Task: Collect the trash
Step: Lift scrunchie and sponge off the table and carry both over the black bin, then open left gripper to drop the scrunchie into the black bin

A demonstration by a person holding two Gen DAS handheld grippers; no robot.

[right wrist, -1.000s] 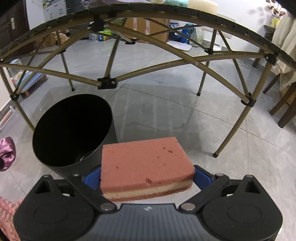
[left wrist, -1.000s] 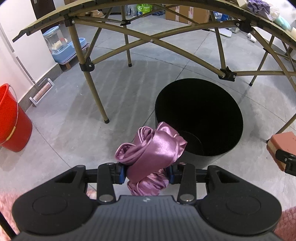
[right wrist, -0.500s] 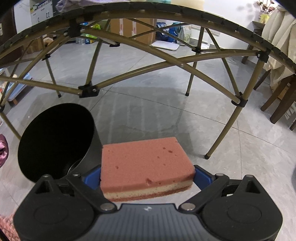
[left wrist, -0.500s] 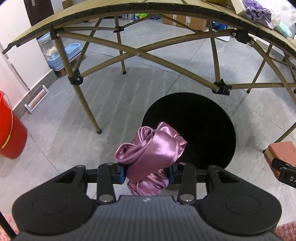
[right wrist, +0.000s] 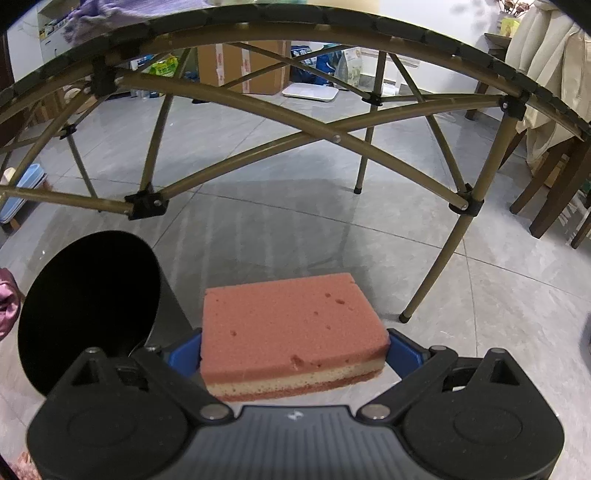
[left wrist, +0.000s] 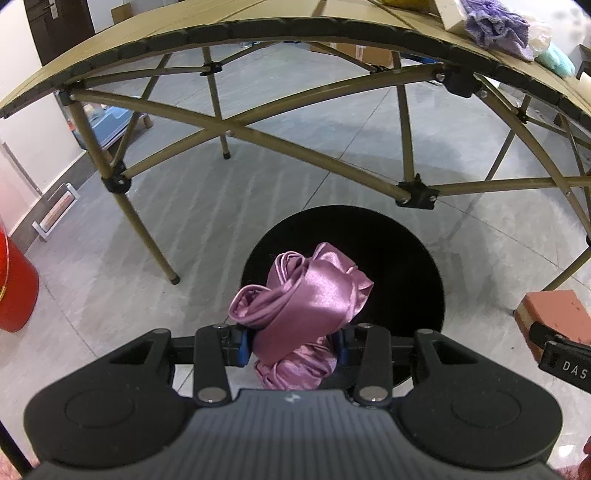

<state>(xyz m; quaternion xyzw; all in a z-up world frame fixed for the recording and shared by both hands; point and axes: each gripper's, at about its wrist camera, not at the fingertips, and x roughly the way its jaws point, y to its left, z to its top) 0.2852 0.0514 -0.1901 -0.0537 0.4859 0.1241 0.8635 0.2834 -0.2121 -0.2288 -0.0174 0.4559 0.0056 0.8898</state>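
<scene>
**Holding trash over the bin, one piece per gripper**

Holding a bunched-up wad of shiny pink satin fabric [left wrist: 306, 306], the left gripper [left wrist: 291, 345] has its blue pads clamped on both sides of it. From the left wrist view the fabric hangs right in front of the open mouth of the black bin [left wrist: 391, 266], over the near rim, so it looks lined up with the opening, though I can't tell how high above it sits.

Right gripper [right wrist: 293, 350] is clenched on a pink sponge [right wrist: 291, 325] with a cream layer through the middle, pads pressing on its two short ends, sponge lying flat. In the right wrist view the bin sits low on the left and the sponge is beside it, over grey floor tile rather than over the opening.

The bin stands on the floor just in front of a folding table [left wrist: 258, 26] with tan crossed legs. Some purple knitted stuff [left wrist: 495, 26] lies on the tabletop at the far right. A red bucket [left wrist: 14, 288] stands off to the left edge, well apart from the bin.
</scene>
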